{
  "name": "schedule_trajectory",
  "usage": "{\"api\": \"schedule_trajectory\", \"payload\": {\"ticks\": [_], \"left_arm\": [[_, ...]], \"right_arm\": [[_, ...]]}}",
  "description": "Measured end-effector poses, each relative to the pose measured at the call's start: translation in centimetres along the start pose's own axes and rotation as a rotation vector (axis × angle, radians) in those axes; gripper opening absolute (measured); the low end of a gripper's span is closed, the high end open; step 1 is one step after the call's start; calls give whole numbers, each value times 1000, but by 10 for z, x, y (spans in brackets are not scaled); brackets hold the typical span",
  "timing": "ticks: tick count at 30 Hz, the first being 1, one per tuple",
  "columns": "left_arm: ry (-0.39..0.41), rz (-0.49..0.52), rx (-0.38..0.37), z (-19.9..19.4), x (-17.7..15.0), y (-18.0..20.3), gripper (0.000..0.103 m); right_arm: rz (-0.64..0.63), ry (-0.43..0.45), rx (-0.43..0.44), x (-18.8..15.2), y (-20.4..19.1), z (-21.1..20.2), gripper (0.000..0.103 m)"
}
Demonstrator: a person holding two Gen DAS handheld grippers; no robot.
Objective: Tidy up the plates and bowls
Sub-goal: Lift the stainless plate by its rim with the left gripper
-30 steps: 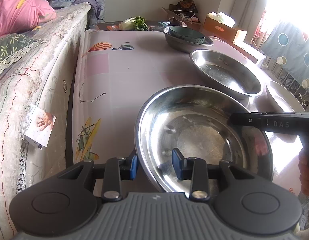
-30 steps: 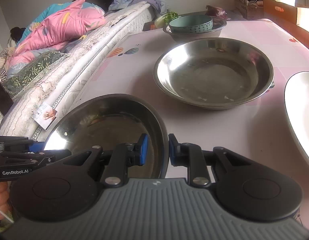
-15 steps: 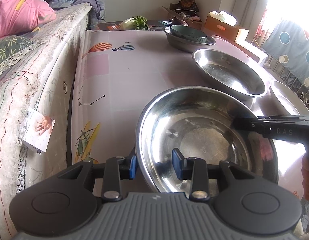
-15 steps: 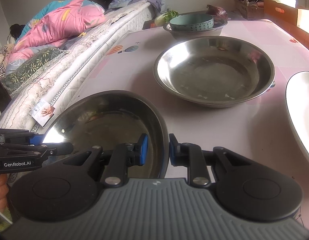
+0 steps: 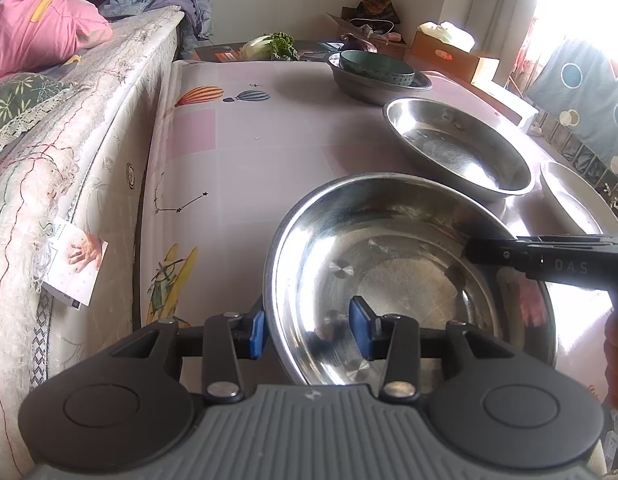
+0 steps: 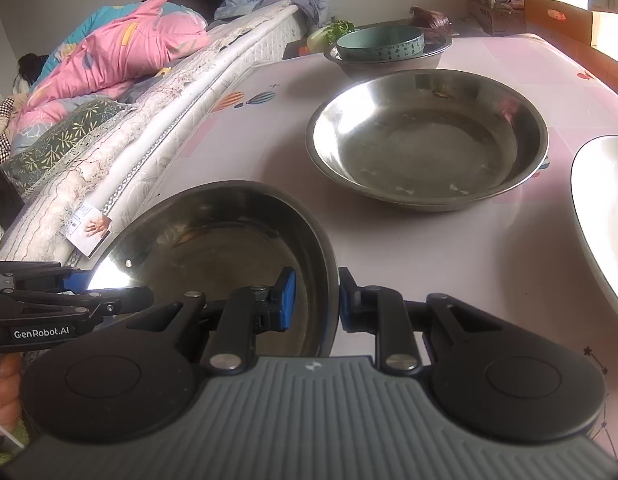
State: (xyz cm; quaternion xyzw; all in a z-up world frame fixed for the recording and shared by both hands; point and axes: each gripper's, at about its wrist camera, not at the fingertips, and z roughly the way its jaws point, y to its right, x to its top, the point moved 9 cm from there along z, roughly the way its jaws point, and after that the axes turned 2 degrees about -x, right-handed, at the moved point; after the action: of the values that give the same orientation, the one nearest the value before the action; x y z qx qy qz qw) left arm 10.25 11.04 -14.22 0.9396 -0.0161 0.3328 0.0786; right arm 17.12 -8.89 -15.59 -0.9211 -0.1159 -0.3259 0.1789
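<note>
the left gripper (image 5: 307, 330) straddles the near-left rim of the near steel bowl (image 5: 409, 280), one blue pad outside the wall and one inside. its jaws have just been opening, and a gap shows beside the inner pad, so the pads no longer pinch the rim. the right gripper (image 6: 315, 300) stands nearly closed with its pads pinching the opposite rim of the same bowl (image 6: 229, 240), so it has hold of it.

the bowl sits at the near edge of the pink patterned table (image 5: 237, 152). to its left lies a broad bare strip of table running up to the mattress edge (image 5: 89, 160), which stands right against the table side. beyond the bowl, close but apart, sits a second steel bowl (image 6: 425, 140), and behind that a third steel bowl (image 6: 389, 58) with a teal bowl (image 6: 381, 44) nested in it. a white plate (image 6: 601, 220) lies at the right, close to the second bowl's rim, leaving little room there.

the left wrist view alone shows the bright window side, a cardboard box (image 5: 453, 56) and the right gripper's arm crossing the bowl. the right wrist view alone shows more of the bed with the pink quilt (image 6: 121, 52), and a hand (image 6: 3, 396) at the lower left under the left gripper's body.
</note>
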Motion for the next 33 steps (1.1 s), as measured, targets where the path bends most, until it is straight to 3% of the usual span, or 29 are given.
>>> {"api": "schedule_trajectory", "payload": {"ticks": [33], "left_arm": [[-11,8,20,1,-1,5,49]], "right_arm": [[11,3,7,1,-2,2,23]]}}
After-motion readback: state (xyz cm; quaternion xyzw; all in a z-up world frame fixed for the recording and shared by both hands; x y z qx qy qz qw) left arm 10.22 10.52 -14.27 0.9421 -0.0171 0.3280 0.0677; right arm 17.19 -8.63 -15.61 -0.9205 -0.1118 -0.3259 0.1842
